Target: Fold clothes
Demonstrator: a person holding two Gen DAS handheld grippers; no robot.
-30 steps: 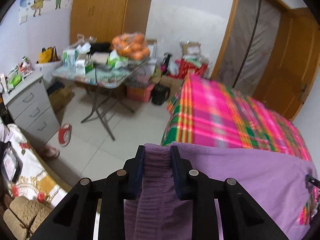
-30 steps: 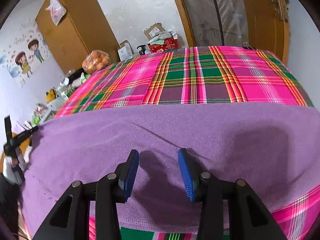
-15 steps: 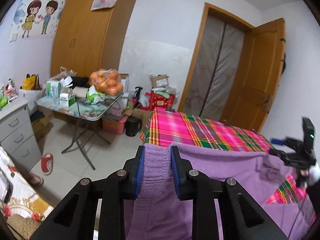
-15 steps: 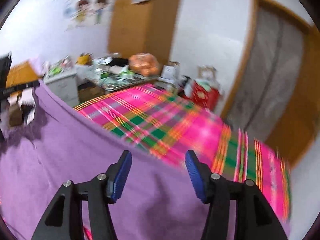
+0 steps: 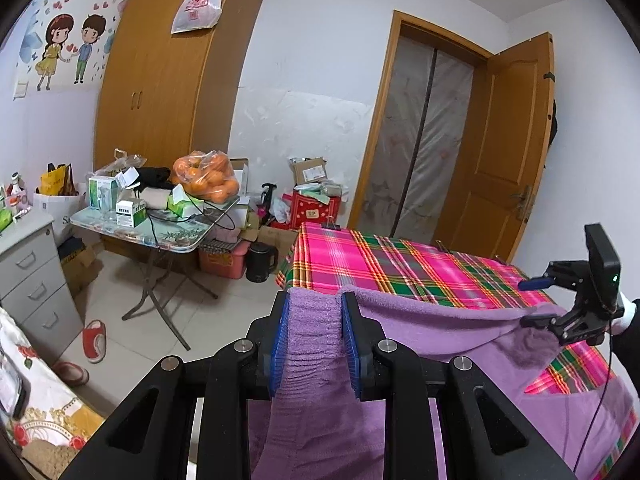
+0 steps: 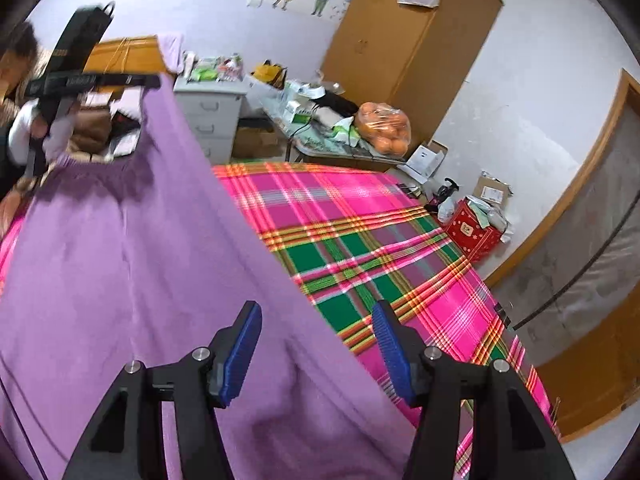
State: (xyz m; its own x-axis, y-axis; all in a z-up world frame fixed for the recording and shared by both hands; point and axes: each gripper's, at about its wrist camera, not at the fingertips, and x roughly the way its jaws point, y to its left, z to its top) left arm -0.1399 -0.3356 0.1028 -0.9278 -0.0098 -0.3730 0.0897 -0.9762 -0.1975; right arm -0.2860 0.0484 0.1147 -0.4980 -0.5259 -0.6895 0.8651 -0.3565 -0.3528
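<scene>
Two tools in our hands: our left tool [image 5: 314, 340] is clamped on the ribbed edge of a purple knitted sweater [image 5: 432, 360], blue pads [image 5: 280, 344] pressing the fabric on both sides. Our right tool [image 6: 316, 348] has just been opening; its jaws stand wide apart with nothing pinched, sweater cloth lying below them. One side of the sweater hangs lifted from the left tool, the rest draped across a pink and green plaid sheet [image 6: 360, 240] on the bed. Cluttered folding desk [image 5: 160, 232] stands well apart.
</scene>
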